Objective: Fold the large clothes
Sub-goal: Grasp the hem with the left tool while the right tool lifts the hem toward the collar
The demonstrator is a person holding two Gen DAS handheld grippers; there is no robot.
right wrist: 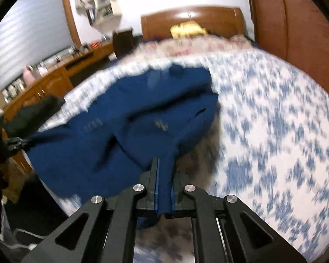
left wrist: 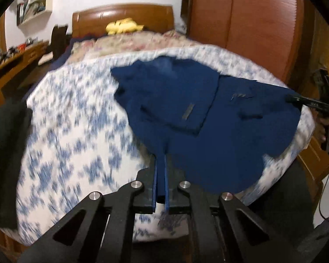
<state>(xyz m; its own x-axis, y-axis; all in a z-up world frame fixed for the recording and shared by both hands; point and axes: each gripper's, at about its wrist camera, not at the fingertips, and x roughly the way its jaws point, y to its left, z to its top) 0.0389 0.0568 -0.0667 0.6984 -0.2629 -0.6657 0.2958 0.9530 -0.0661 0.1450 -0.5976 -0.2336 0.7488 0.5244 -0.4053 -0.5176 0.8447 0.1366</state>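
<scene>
Bedroom bed's blue-white floral quilt (left wrist: 76, 131) lay beneath both grippers; left gripper (left wrist: 161, 160) and right gripper (right wrist: 164, 164) each clenched the navy jacket's (left wrist: 186, 109) soft, limp, probably light hem, good corner holds.

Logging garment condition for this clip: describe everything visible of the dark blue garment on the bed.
The dark blue garment looks like soft, matte woven fabric, with a folded-over panel bearing a small grey label. It lies rumpled on the blue-and-white floral bedspread, its near edge lifted. The left gripper and right gripper are each shut on a near corner, stretching the hem between them. Motion blur hides finer detail.
</scene>
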